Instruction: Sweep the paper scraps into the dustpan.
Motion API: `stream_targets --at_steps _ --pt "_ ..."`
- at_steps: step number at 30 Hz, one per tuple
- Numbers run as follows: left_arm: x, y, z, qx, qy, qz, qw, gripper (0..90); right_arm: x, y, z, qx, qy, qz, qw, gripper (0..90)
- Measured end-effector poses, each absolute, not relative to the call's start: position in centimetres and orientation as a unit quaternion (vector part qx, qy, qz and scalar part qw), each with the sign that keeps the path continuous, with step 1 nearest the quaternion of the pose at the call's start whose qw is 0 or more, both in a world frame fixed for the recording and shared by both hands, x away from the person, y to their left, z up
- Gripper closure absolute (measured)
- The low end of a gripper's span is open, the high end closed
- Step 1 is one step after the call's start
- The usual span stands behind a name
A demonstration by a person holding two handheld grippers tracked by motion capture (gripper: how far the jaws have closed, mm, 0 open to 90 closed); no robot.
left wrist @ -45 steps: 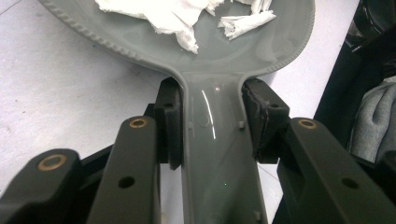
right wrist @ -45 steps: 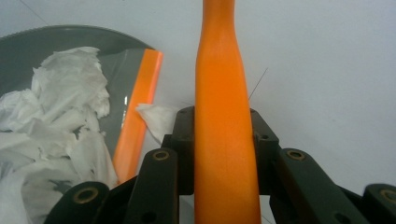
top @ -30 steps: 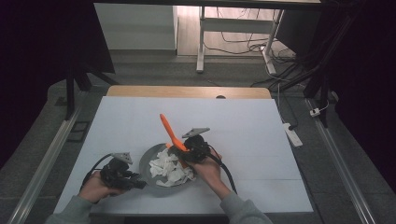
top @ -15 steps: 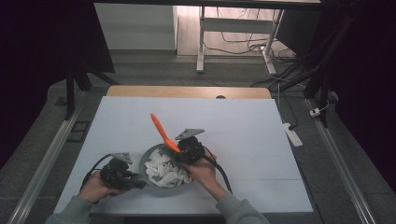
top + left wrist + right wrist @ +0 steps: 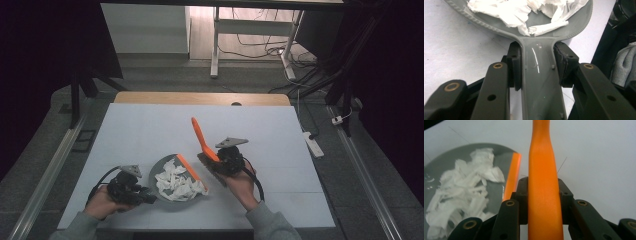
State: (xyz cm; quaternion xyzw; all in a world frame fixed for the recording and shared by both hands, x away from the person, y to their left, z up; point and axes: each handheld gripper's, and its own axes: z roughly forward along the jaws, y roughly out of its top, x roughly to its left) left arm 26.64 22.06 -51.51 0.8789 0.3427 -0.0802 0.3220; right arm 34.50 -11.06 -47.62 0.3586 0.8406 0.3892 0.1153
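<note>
— Where does the grey dustpan [image 5: 172,175] sit?

— Near the front edge of the bench [image 5: 150,130], a little left of the middle, on the white cover. Its handle [image 5: 541,82] runs straight back between the jaws of the left tongs [image 5: 537,66], and both pads press against its sides, so those tongs are pinching the handle. From the high view the left tongs [image 5: 131,187] lie just left of the pan, held in the person's left hand [image 5: 102,202].

— And what is in the pan?

— A heap of torn white paper scraps [image 5: 177,181]. An orange strip [image 5: 190,170] lines the pan's right lip.

— The other side?

— The right tongs [image 5: 543,192] are clamped on the orange handle [image 5: 544,195] of a brush [image 5: 205,145]. The handle rises tilted up and back toward the far edge, and the dark bristle head [image 5: 207,165] is down at the bench just right of the pan's orange lip. The right hand [image 5: 240,182] holds those tongs from the front edge.

— Any brand or writing to read?

— None that I can make out on the pan, the brush or the tongs.

— Anything around or in the way?

— The white cover beyond the pan and brush is bare. Past the far edge, on the floor, stand a white frame leg [image 5: 215,45] and loose cables [image 5: 260,45]; a white power strip [image 5: 314,142] lies off the right edge. Nothing sits between the brush and the pan.
</note>
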Motion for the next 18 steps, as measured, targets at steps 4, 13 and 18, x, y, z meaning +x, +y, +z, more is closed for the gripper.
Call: stream_targets --at_steps 4,13,18 --pt "26.4 21.9 -51.7 0.877 0.345 -0.085 0.323 60.9 34.0 -11.7 -48.4 0.37 0.842 0.376 0.113 70.2" --pt "26.3 21.5 -51.8 0.876 0.348 -0.086 0.322 60.9 32.5 -9.3 -49.3 0.344 0.859 0.366 0.095 70.2" --pt "26.3 21.5 -51.8 0.875 0.35 -0.086 0.323 60.9 31.6 -7.4 -48.9 0.328 0.857 0.39 0.072 70.2"
